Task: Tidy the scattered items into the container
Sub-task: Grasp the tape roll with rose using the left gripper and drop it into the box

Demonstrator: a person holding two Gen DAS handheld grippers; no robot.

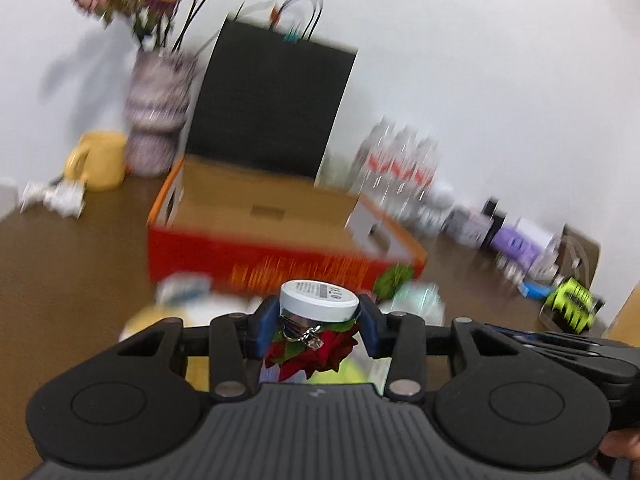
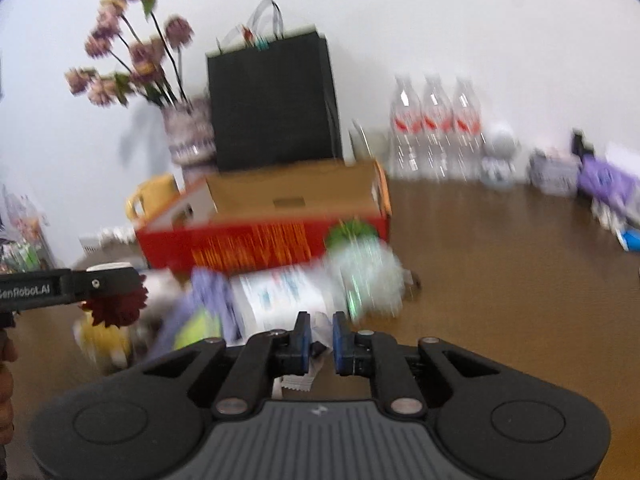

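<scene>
At twelve o'clock from both cameras stands the open red cardboard box point(image 1: 280, 256), the container for the task, on the brown surface point(image 2: 500, 280); behind it are a black paper bag point(image 1: 272, 108), a vase of flowers point(image 1: 154, 108) and a yellow mug point(image 1: 100, 160). The left tongs point(image 1: 318, 320) pinch a small clear jar with a white lid point(image 1: 318, 298) between their blue pads, a dark red artificial flower point(image 1: 316, 354) just beneath it; the right-wrist view shows the same tongs at nine o'clock with the flower hanging under them. The right tongs point(image 2: 319, 338) are pressed nearly together on a scrap of white paper or wrapping point(image 2: 316, 364); what it is exactly the blur hides. The remaining scattered items point(image 2: 280, 300) lie in a heap at six o'clock of the box, just in front of its near wall. To carry well, I judge each load should clear that near wall before moving over the opening; the jar should stay upright and be released low inside; the light scrap should be let go only when well past the rim, lest it drift out; the two hands should enter apart, so they do not collide.
</scene>
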